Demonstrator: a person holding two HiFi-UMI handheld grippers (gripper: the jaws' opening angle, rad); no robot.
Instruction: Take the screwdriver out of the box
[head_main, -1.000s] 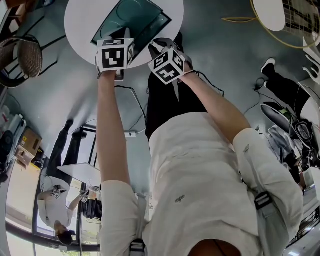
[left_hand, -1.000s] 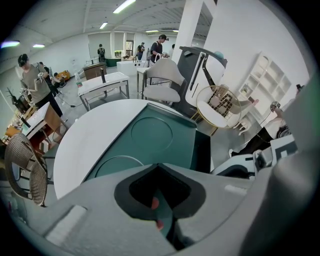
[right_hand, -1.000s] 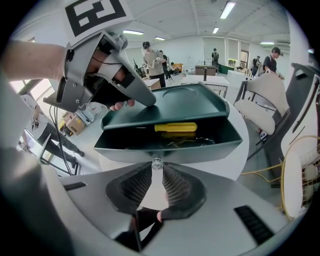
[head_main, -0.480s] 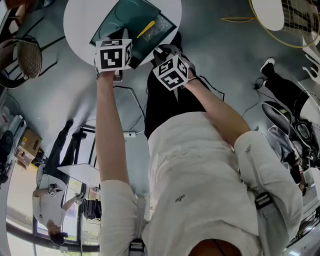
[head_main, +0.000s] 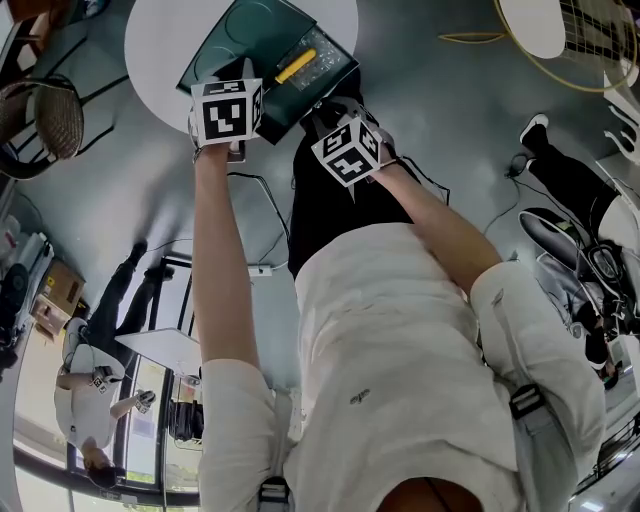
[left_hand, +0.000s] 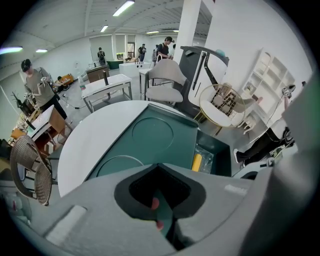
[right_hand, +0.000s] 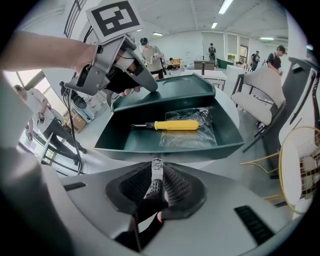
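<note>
Screwdrvr (right_hand: 176, 125) in box (right_hand: 150, 151), lid (right_hand: 175, 90) open

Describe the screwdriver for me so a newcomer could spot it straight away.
On the round white table sits an open dark green plastic box. On its floor lies the yellow-handled screwdriver with a thin metal shaft, by a crumpled clear plastic bag. It is the only bright yellow thing there.
</note>
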